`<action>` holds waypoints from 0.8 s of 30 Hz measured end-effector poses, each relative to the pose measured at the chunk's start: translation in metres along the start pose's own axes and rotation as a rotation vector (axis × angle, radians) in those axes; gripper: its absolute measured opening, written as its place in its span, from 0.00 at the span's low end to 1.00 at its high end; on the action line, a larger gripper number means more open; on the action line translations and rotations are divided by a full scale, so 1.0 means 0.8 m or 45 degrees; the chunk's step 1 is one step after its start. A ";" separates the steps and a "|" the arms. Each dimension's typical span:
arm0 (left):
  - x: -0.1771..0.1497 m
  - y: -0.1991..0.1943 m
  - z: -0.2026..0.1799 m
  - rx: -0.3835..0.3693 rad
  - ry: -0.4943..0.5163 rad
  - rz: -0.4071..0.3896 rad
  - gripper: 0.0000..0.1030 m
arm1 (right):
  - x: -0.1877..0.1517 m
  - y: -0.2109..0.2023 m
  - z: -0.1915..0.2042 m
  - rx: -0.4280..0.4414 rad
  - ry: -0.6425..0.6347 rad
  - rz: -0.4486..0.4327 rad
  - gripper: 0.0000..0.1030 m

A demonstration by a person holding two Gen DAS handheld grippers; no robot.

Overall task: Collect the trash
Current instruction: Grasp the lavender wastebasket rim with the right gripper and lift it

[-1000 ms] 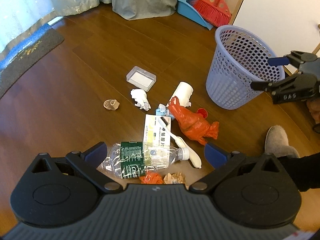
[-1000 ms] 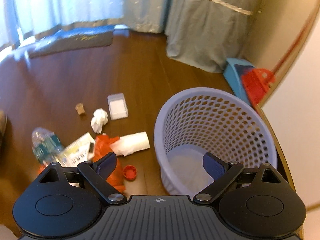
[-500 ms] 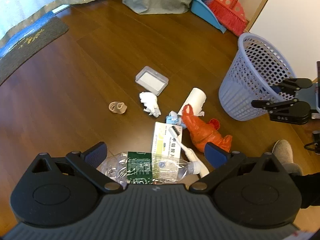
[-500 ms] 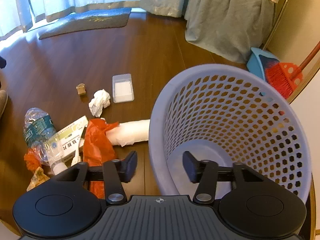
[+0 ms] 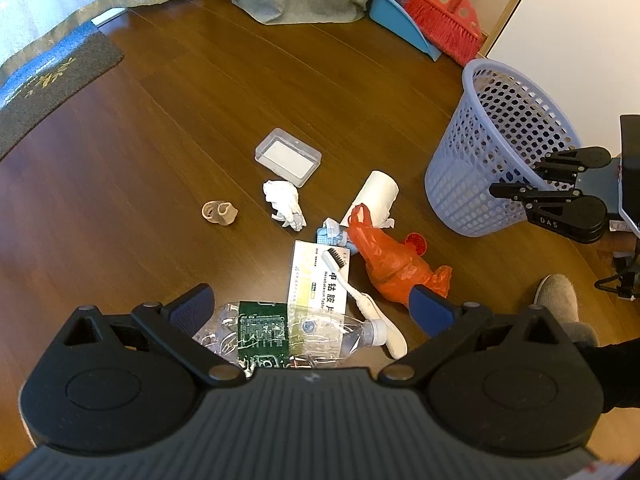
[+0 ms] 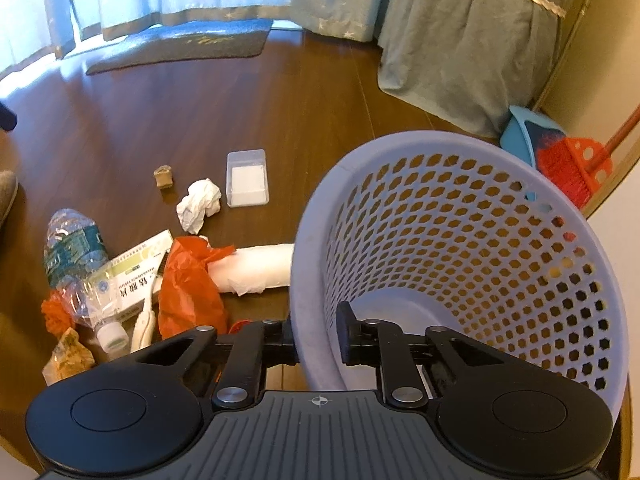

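One lilac mesh basket (image 6: pixel 460 264) stands on the wooden floor (image 5: pixel 180 92), its near rim between the closing jaws of the right claw (image 6: pixel 318 332). Left claw (image 5: pixel 312 308) hangs wide over a crushed bottle (image 5: pixel 280 332). Nearby lie an orange bag (image 5: pixel 392 260), medicine box (image 5: pixel 320 280) and crumpled tissue (image 5: pixel 282 202).
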State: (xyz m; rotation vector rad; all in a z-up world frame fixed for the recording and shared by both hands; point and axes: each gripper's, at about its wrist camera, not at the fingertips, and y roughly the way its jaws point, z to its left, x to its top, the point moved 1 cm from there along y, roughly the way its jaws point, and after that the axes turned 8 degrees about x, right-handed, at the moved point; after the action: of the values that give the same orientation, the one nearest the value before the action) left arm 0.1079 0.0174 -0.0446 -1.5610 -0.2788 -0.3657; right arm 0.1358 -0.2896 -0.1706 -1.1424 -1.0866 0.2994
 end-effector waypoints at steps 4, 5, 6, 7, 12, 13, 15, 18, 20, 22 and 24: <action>0.000 0.001 0.000 0.000 0.005 -0.002 0.99 | 0.000 0.002 0.001 0.011 -0.002 0.006 0.10; 0.000 0.001 0.001 0.002 0.003 0.000 0.99 | 0.000 0.003 0.002 0.007 -0.008 0.007 0.09; -0.001 0.002 0.001 0.002 0.001 0.003 0.99 | -0.001 0.004 0.002 0.002 -0.012 0.015 0.08; -0.002 0.003 0.001 0.002 -0.002 0.007 0.99 | -0.001 0.005 0.000 -0.003 -0.011 0.019 0.07; -0.002 0.003 0.000 0.000 0.005 0.011 0.99 | -0.002 0.006 -0.005 -0.016 0.005 0.024 0.05; -0.002 0.003 0.000 0.000 0.007 0.011 0.99 | -0.002 0.006 -0.003 -0.022 -0.013 0.031 0.04; -0.002 0.003 0.001 0.001 0.008 0.009 0.99 | -0.002 0.006 0.006 -0.045 -0.080 0.050 0.02; 0.001 0.001 0.000 0.007 0.013 0.013 0.99 | -0.004 0.010 0.021 -0.092 -0.189 0.097 0.03; 0.004 -0.003 0.000 0.007 0.019 0.002 0.99 | -0.006 0.012 0.030 -0.128 -0.254 0.132 0.03; 0.006 -0.007 -0.002 0.011 0.030 -0.012 0.99 | -0.009 0.016 0.041 -0.170 -0.325 0.171 0.03; 0.006 -0.009 -0.005 0.011 0.052 -0.029 0.99 | -0.015 0.021 0.053 -0.224 -0.419 0.229 0.05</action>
State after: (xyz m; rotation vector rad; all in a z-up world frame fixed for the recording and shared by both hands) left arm 0.1094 0.0136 -0.0363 -1.5409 -0.2660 -0.4133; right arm 0.1006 -0.2657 -0.1910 -1.3841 -1.3193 0.5566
